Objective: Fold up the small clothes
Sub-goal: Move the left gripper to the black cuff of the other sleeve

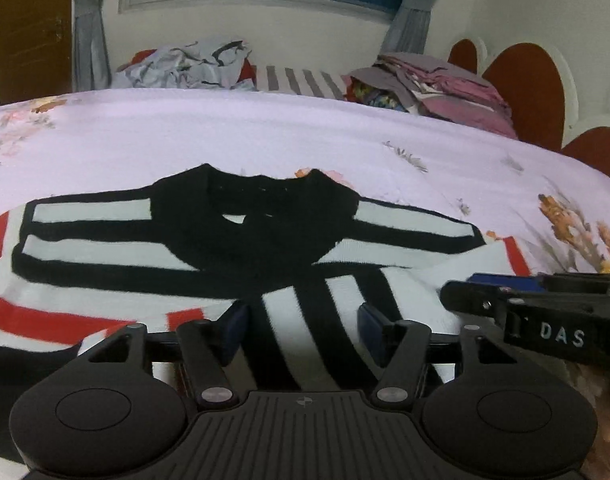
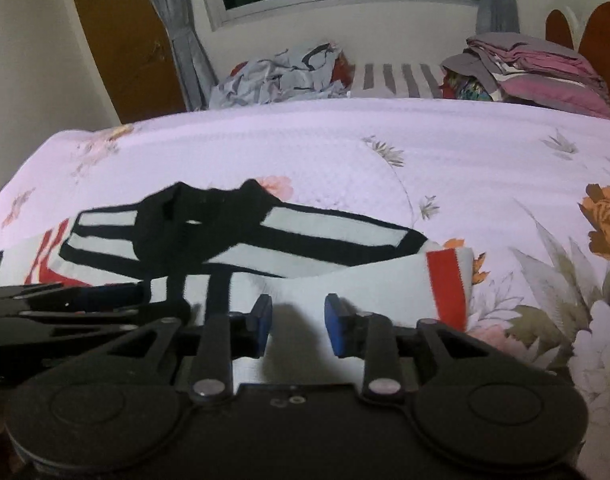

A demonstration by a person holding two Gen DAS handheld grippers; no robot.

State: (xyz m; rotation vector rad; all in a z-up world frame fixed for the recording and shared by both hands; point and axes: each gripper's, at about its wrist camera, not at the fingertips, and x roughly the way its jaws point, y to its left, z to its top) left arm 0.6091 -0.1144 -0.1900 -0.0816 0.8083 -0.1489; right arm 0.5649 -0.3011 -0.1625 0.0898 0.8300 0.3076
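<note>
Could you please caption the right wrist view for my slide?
Open right gripper above a striped sweater lying on a floral bedspread.

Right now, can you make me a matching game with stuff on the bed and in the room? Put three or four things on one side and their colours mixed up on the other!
Things:
1. bedspread
2. sweater collar
3. sleeve cuff
4. door

Colours:
A. black
B. brown
C. pale purple with flowers
D. red

Pairs: 1-C, 2-A, 3-D, 4-B
</note>
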